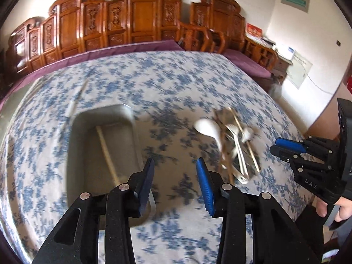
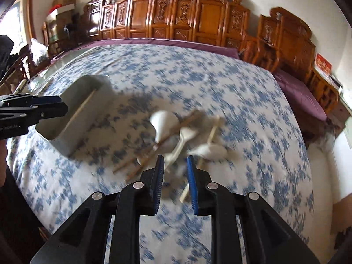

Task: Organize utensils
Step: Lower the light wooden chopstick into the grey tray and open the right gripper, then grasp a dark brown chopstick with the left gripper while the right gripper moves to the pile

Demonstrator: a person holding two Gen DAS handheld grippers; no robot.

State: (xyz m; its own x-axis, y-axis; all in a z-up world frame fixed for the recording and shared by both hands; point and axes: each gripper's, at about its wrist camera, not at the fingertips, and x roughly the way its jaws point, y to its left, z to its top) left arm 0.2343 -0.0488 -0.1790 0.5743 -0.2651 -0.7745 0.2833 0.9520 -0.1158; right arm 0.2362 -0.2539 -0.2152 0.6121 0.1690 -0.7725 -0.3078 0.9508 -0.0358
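A grey rectangular tray (image 1: 79,132) (image 2: 72,140) sits on the blue-flowered tablecloth with one pale chopstick (image 1: 106,151) (image 2: 81,107) lying inside it. To its right lies a blurred heap of utensils: a white ceramic spoon (image 1: 206,127) (image 2: 164,123), metal spoons (image 1: 238,154), brown chopsticks (image 2: 154,147) and another white spoon (image 2: 209,150). My left gripper (image 1: 175,161) hangs open over the cloth by the tray's right wall, nothing between its fingers. My right gripper (image 2: 175,159) stands open just above the near side of the heap, empty; it also shows in the left wrist view (image 1: 283,146).
The table (image 1: 154,83) fills most of both views, with a purple cloth edge at the back. Carved wooden chairs (image 2: 198,17) line the far side and right. A person's hand (image 1: 336,206) holds the right gripper. Boxes (image 2: 63,6) stand at the far left.
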